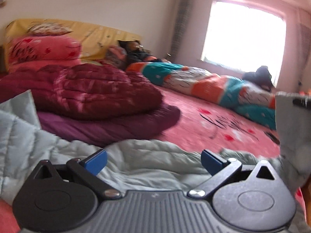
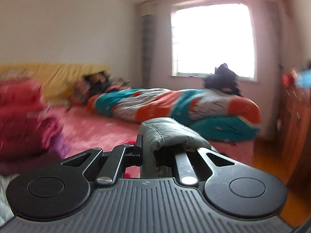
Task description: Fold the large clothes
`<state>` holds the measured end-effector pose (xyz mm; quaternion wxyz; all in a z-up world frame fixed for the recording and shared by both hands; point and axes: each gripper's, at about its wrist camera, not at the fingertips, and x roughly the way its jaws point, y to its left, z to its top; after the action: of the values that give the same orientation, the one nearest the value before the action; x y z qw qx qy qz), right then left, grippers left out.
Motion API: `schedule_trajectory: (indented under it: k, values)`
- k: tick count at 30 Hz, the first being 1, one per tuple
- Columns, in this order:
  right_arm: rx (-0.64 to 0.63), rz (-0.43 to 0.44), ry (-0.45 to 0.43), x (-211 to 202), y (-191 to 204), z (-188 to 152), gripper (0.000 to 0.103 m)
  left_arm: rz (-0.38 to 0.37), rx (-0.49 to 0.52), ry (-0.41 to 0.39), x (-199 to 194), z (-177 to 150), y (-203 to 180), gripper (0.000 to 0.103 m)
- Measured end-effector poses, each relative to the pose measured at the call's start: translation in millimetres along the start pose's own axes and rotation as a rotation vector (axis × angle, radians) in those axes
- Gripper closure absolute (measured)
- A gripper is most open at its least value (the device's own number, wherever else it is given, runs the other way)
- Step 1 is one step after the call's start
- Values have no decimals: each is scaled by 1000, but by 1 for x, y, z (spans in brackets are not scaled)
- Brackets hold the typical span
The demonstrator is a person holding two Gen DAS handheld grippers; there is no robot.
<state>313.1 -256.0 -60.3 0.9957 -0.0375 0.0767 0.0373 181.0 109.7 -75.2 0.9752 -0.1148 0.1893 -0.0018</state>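
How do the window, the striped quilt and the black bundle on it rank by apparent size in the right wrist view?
Largest to smallest:
1. striped quilt
2. window, close to it, and farther off
3. black bundle

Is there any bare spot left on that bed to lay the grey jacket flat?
One open patch: the pink sheet between the maroon quilt pile and the orange-teal duvet. The headboard end is crowded with bedding and dark clothes. The grey jacket covers the near edge.
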Motion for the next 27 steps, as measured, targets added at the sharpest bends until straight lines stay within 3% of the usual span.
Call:
schedule_trajectory:
  k: [11, 19, 20, 22, 23, 24, 27]
  values:
    - [-456, 237, 92, 18, 173, -29, 90, 25, -226, -35, 8, 9, 60, 1]
    - [-674, 368, 154, 17, 237, -65, 90, 31, -312, -39, 10, 12, 81, 1]
    - [-695, 383, 174, 17, 246, -69, 85, 28, -317, -37, 10, 12, 82, 1]
    - [-726, 409, 223, 6, 256, -79, 55, 24, -320, -31, 12, 12, 83, 1]
    - [-734, 413, 240, 5, 261, -82, 27, 22, -323, -26, 13, 12, 84, 1]
    - [-736, 415, 246, 1, 264, -85, 17, 18, -326, -21, 13, 11, 84, 1]
    - [-718, 425, 267, -7, 272, -87, 6, 9, -332, -11, 16, 11, 86, 1]
